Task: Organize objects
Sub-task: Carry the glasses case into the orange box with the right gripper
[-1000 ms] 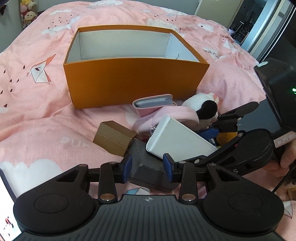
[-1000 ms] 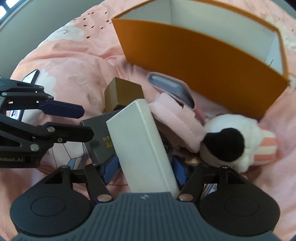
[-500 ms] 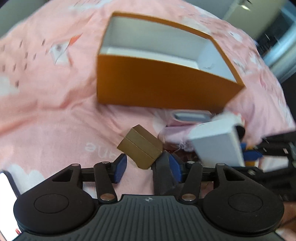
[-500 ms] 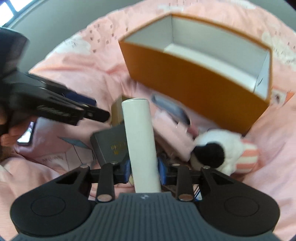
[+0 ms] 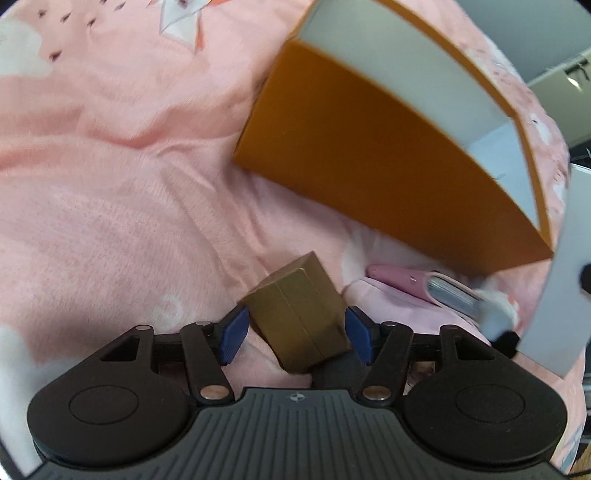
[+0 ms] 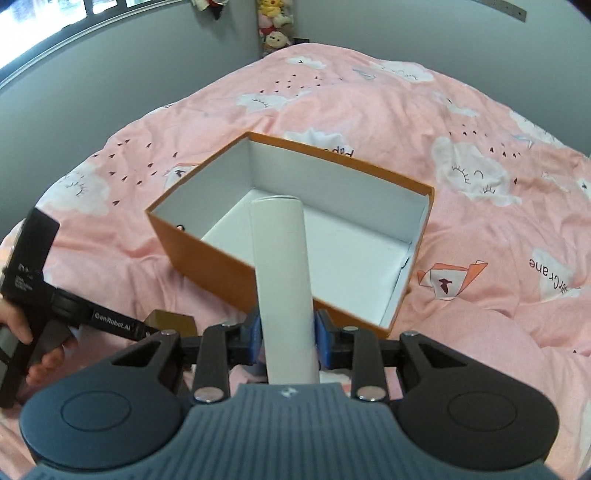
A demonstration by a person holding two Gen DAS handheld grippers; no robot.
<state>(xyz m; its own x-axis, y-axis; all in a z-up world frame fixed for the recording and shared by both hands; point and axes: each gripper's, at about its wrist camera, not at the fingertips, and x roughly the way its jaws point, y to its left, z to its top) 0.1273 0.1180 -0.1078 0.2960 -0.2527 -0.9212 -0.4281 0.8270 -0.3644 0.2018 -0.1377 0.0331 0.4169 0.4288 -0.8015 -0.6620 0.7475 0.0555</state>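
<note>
1. Fingers of your right gripper [image 6: 286, 334] pinched the near end of a white, smooth-sided rectangular slab, apparently a hard-shelled power bank [image 6: 282, 280]; its far end jutted forward above the open orange cardboard box with a white interior [image 6: 369, 236].
2. Fingers of your left gripper [image 5: 295, 334] stood to either side of a small brown-gold cardboard box [image 5: 299, 314]. The blue pads [image 5: 232, 334] lay at its faces, but whether they bore on it or merely bracketed it could not be told.
3. Handling, white slab: it looked rigid and probably fairly heavy, with a slick shell. Held by one end only, it could pivot or slide between the pads; a hold nearer the middle would have been steadier.
4. Handling, brown-gold box: it appeared light, stiff and sharp-cornered, and it sat tilted, one corner raised. Flat opposite faces offered the best purchase; hard squeezing might dent the card.
5. Beside the small box, a pink case with a grey edge [image 5: 413, 282] lay on pale pink soft fabric [image 5: 388, 299], close under the orange box's near wall.
6. Surface: a soft pink quilt printed with clouds and paper cranes [image 6: 461, 122] covered the bed; it yielded and creased, so objects rested unevenly on it.
7. Room: a grey wall [image 6: 129, 70] stood behind the bed, with plush toys [image 6: 275, 27] stacked in its corner.
</note>
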